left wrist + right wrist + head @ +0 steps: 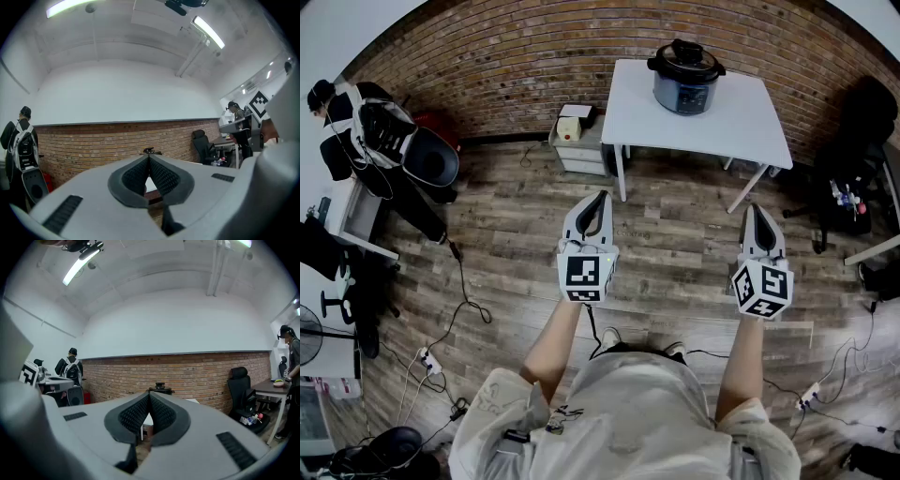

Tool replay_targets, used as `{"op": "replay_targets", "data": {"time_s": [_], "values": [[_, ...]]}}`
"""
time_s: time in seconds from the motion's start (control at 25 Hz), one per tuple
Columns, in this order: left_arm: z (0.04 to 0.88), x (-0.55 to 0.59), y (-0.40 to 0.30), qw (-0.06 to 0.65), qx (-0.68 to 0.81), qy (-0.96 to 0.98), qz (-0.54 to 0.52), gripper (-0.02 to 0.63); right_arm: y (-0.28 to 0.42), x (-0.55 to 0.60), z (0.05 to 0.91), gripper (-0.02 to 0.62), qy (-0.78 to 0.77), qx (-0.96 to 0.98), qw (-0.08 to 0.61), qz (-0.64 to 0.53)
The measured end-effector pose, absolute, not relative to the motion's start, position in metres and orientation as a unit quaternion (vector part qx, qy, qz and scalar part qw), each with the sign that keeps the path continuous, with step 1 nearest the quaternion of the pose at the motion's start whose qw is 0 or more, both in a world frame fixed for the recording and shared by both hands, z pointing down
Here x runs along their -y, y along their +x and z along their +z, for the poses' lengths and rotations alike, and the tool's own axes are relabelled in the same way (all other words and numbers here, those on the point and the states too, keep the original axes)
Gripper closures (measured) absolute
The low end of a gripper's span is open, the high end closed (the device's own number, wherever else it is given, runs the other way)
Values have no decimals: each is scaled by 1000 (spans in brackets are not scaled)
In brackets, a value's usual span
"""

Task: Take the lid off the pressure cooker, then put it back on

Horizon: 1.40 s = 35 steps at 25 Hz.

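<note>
The task looks unstarted: the pressure cooker (685, 84), its lid (684, 56) on, sits on the white table (750, 122) at twelve o'clock, well apart from the left gripper (600, 197) and right gripper (757, 210), both closed empty, so the next move is probably approaching and parting the jaws.

The pressure cooker (685, 86) is a round electric one with a silvery-grey body and a darker control panel on the side facing the camera. It stands upright on the white tabletop (717, 127), in the half nearer the brick wall (506, 56) and a little left of centre. Its black lid (684, 59) sits in place on top, level, with a raised knob in the middle and short black handles jutting out at either side.
</note>
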State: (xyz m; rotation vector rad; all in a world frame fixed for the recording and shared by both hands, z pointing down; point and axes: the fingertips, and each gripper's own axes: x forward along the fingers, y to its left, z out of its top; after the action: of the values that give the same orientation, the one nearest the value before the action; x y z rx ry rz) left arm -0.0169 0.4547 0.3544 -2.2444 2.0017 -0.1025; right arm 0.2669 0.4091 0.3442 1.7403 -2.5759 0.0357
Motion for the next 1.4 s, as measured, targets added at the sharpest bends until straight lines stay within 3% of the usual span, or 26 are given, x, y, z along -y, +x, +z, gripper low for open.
{"op": "replay_targets", "data": {"time_s": [0.36, 0.44, 0.8, 0.84, 0.92, 0.96, 1.12, 1.4], "values": [[356, -458, -17, 60, -664, -745, -39, 591, 264, -416, 347, 553, 545, 837, -21, 38], [358, -457, -17, 60, -664, -744, -40, 591, 264, -415, 352, 527, 546, 836, -20, 45], [355, -464, -16, 68, -660, -748, -29, 590, 255, -419, 361, 526, 541, 840, -4, 48], [354, -465, -16, 69, -659, -748, -25, 582, 253, -419, 360, 517, 539, 841, -6, 47], [353, -464, -18, 67, -657, -751, -21, 435, 247, -418, 359, 441, 534, 844, -11, 48], [355, -463, -20, 64, -656, -752, -23, 414, 244, -417, 359, 411, 532, 845, -12, 48], [361, -462, -35, 61, -658, -750, -32, 411, 228, -416, 363, 354, 532, 846, -4, 45], [367, -461, -74, 54, -653, -754, -33, 411, 194, -416, 361, 345, 537, 843, 0, 35]]}}
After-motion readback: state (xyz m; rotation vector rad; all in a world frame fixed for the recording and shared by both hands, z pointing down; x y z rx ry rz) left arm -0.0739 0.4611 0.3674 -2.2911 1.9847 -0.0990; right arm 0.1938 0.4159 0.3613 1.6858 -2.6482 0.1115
